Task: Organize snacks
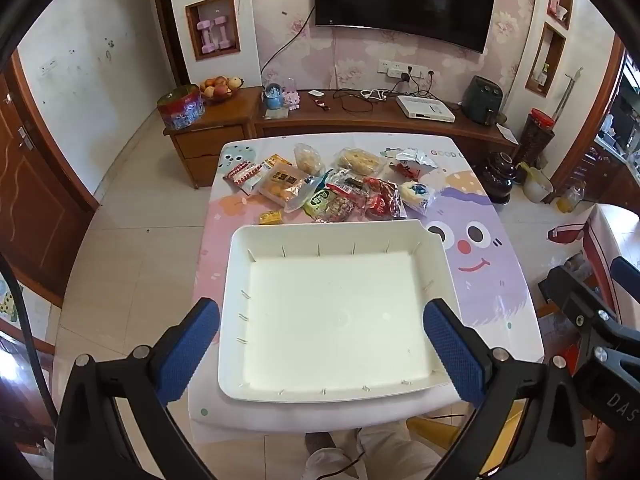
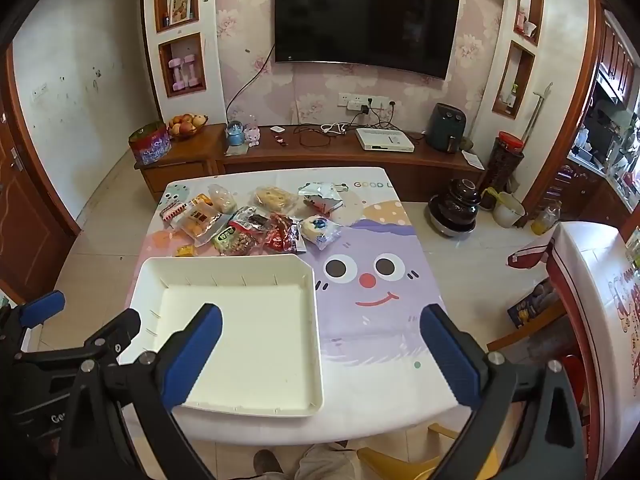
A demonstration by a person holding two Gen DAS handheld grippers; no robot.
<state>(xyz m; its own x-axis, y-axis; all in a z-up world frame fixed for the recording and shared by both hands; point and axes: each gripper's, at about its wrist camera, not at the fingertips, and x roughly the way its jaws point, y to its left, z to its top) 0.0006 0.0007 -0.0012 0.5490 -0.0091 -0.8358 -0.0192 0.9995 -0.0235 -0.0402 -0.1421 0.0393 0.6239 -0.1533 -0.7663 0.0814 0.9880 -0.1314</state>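
A white empty tray (image 1: 240,280) (image 2: 316,320) sits on the near half of the table. Beyond its far edge lies a heap of several snack packets (image 1: 332,188) (image 2: 248,224), with a small yellow packet (image 1: 271,217) (image 2: 185,251) at its left and a white round bun packet (image 1: 418,195) (image 2: 320,229) at its right. My left gripper (image 1: 320,344) hangs open above the tray with nothing between its blue pads (image 1: 452,352). My right gripper (image 2: 320,352) is open too, over the tray's right edge and the tablecloth. Each gripper shows at the edge of the other's view.
The table wears a cartoon-face cloth (image 2: 368,280). Behind it runs a low wooden TV cabinet (image 2: 320,152) under a wall television (image 2: 360,20). A dark pot (image 2: 456,208) and a bucket stand on the floor at the right. A person's legs (image 1: 360,452) show below the table's near edge.
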